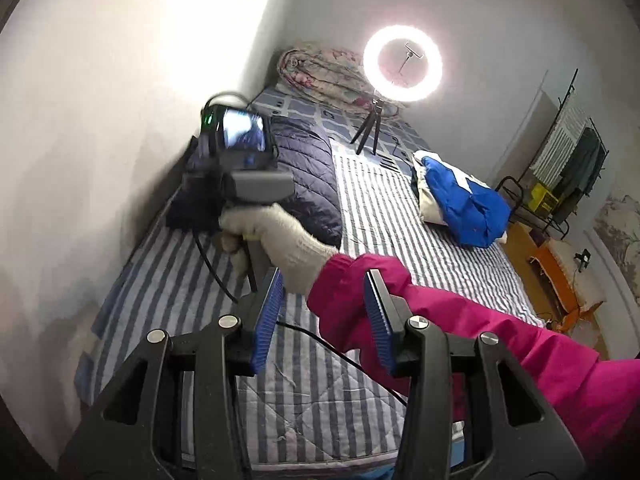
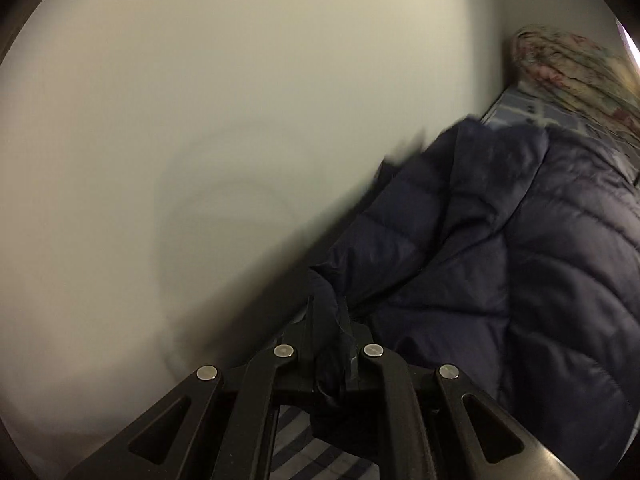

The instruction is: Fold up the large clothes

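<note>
Left wrist view: left gripper [image 1: 322,316] over the striped bed [image 1: 384,216], its 2 blue-padded fingers [image 1: 267,316] spread with nothing between the pads; only bed and a pink sleeve [image 1: 460,328] behind the gap. Across the frame, a white-gloved hand [image 1: 276,236] gripping the handle of the right gripper [image 1: 240,168], blurred, low beside the wall [image 1: 120,140] at the bed's left edge. Right gripper's fingers hidden from here by its own body. Navy quilted jacket [image 1: 308,176] spread along the wall side of the bed, just past that gripper. Black cable [image 1: 208,264] trailing from the handle over the stripes. Blue and white garment [image 1: 460,204] bunched on the right side of the bed, well apart from the jacket. Lit ring light [image 1: 402,63] on a small tripod farther up the bed, rolled floral quilt [image 1: 320,74] at the head. Drying rack [image 1: 568,152] by the far wall.

Right wrist view: right gripper [image 2: 326,320] with fingers pressed together, pinching a fold of the jacket [image 2: 500,264] at its near edge. Rest of the jacket lying to the right, against the wall [image 2: 200,140]. Strip of bed [image 2: 304,452] visible under the fingers. Quilt [image 2: 572,76] in the top right corner. Whole frame smeared by blur.
</note>
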Demonstrator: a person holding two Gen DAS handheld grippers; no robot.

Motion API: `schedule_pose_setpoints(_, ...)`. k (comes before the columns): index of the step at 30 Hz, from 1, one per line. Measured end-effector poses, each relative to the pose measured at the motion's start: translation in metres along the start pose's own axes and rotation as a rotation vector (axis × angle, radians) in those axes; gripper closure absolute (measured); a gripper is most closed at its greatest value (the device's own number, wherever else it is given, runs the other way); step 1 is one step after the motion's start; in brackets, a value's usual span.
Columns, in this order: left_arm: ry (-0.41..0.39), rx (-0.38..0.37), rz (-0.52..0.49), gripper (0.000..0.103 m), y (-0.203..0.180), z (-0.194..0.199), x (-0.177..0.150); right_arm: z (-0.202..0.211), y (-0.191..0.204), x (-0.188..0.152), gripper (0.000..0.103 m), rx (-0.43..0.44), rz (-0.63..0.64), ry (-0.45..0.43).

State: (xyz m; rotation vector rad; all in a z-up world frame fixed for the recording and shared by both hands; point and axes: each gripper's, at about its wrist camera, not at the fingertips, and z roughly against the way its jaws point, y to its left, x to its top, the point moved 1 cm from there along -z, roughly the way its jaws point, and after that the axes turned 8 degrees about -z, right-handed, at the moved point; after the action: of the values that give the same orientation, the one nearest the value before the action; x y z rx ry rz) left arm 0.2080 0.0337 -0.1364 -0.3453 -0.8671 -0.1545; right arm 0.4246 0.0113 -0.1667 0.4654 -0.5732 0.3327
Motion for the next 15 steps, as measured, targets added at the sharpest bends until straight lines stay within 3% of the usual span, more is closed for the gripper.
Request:
schedule_pose_setpoints(6, -0.003, 0.002, 0.017, 0.060, 0.005, -0.001, 0.002, 0.001, -0.020, 0.002, 0.099, 0.102, -0.055, 0.019)
schedule_pose_setpoints(9, -0.005, 0.004, 0.018, 0.060, 0.006, 0.003, -0.001, 0.012, -0.025, 0.004, 0.089, 0.197, -0.078, 0.038)
schedule_pose_setpoints(13, -0.007, 0.003, 0.019, 0.060, 0.006, 0.002, 0.000, 0.056, -0.025, -0.008, 0.060, 0.345, -0.086, 0.019)
schedule_pose_setpoints(14, -0.007, 0.002, 0.013, 0.060, 0.004, 0.002, 0.000, 0.068, -0.028, -0.007, 0.045, 0.356, -0.089, 0.005)
schedule_pose_setpoints(15, -0.007, 0.002, 0.011, 0.060, 0.003, 0.001, 0.000, 0.076, -0.028, 0.001, 0.041, 0.354, -0.097, -0.011)
